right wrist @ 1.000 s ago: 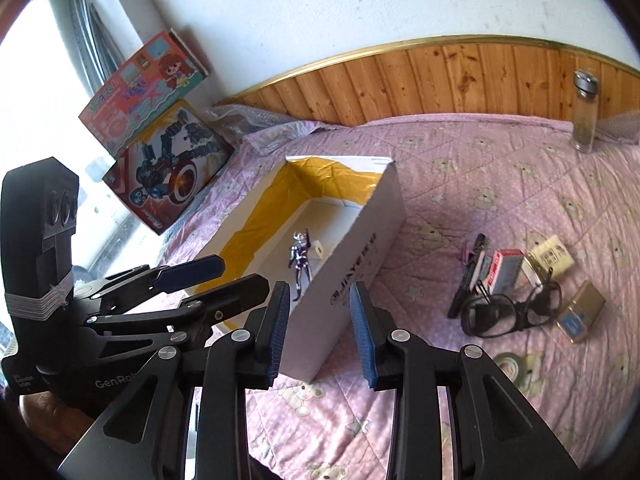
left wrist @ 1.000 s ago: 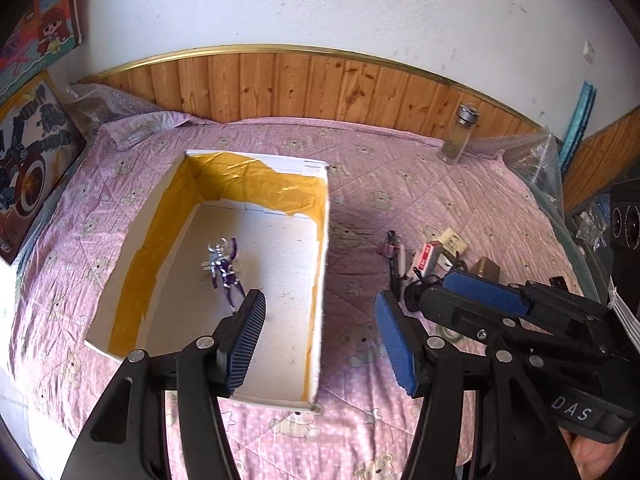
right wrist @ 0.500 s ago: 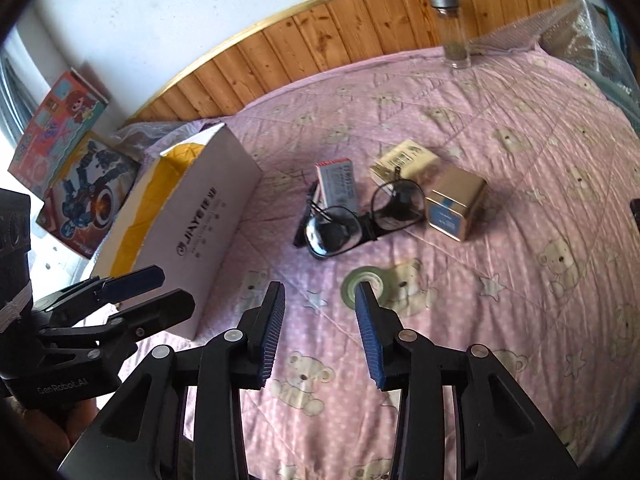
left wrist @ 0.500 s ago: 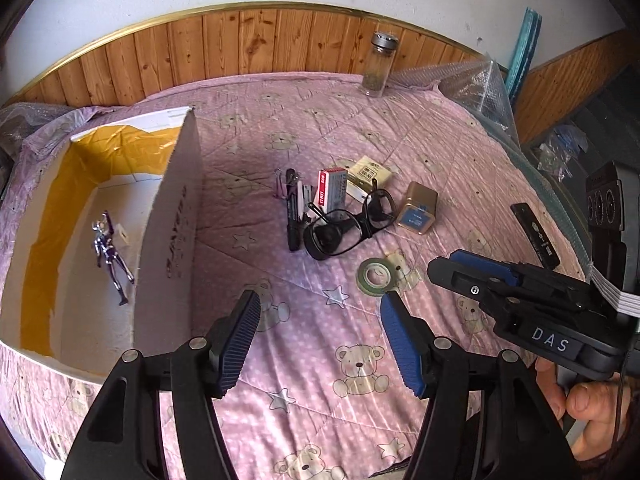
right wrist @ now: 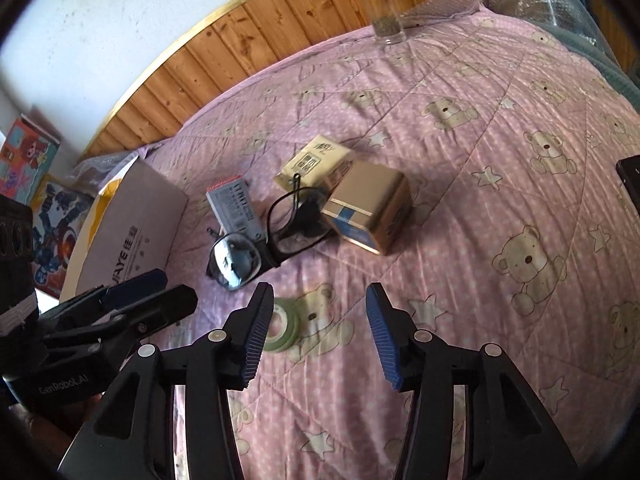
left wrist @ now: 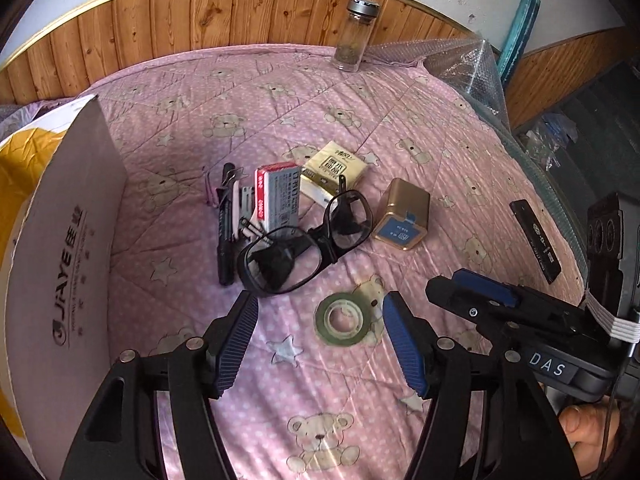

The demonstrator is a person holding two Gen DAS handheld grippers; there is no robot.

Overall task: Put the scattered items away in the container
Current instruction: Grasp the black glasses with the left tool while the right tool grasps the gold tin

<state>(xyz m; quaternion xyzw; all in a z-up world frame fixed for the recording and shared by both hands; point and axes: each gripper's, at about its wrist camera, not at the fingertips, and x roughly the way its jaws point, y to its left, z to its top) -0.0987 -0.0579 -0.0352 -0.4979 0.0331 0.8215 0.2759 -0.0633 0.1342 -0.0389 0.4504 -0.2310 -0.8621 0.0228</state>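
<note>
A green tape roll (left wrist: 345,320) lies flat on the pink quilt, just ahead of my open left gripper (left wrist: 320,301) and slightly right of its middle. In the right wrist view the tape roll (right wrist: 286,326) sits by the left finger of my open right gripper (right wrist: 320,292). Behind the roll are black glasses (left wrist: 304,244), a gold tin (left wrist: 402,214), a yellow pack (left wrist: 334,166), a grey-and-red box (left wrist: 278,196) and pens (left wrist: 226,220). The white cardboard box (left wrist: 76,240) with its yellow lining stands at the left. Both grippers hold nothing.
A glass bottle (left wrist: 356,36) stands at the back by the wooden wall panel. A black flat device (left wrist: 536,240) lies near the bed's right edge, with bubble wrap (left wrist: 468,64) behind it. Toy boxes (right wrist: 48,200) lean at the far left.
Both grippers have swung right, away from the cardboard box, and come low over the pile of items. The right gripper's fingers stand wider apart than before.
</note>
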